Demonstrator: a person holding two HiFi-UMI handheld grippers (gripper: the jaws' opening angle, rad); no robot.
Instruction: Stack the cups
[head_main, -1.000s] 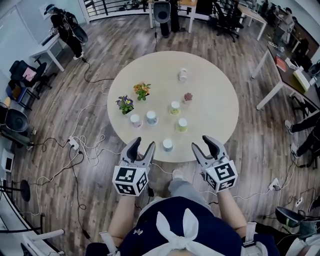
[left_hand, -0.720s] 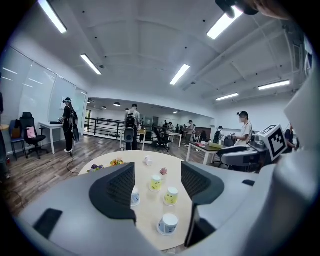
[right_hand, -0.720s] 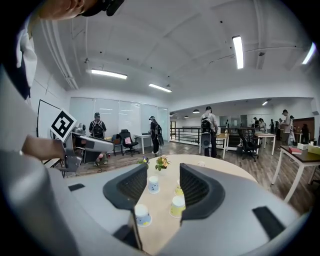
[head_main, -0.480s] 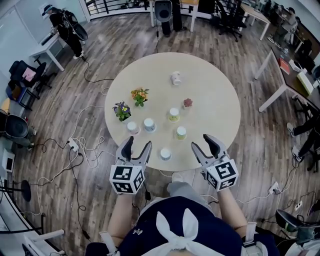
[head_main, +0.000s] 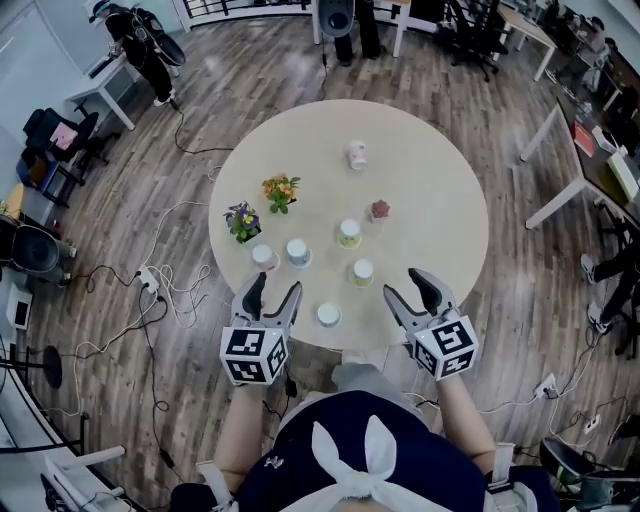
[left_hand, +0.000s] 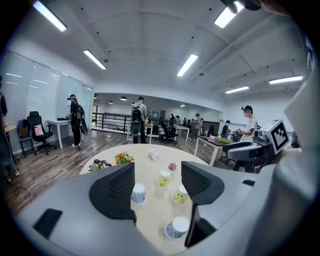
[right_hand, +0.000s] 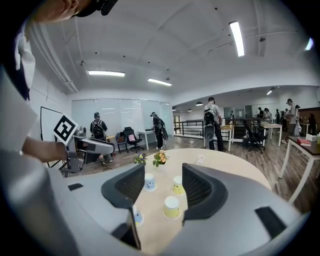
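Two hand-held grippers hovered at the near edge of the round table (head_main: 440, 180). At 7 o'clock, the left gripper (head_main: 276, 288) had its jaws spread wide, just opened, with nothing between the pads. Five cups stood apart and unstacked: a white cup (head_main: 264, 256) and a blue cup (head_main: 298, 251) toward 8 o'clock, the nearest cup (head_main: 328, 315) at 6 o'clock, and a green-yellow cup (head_main: 349, 233) and a yellow cup (head_main: 362, 272) near centre. A sixth cup (head_main: 357, 155) lay toward 12 o'clock. At 5 o'clock, the right gripper (head_main: 407, 286) had its jaws apart, just opening, and empty.
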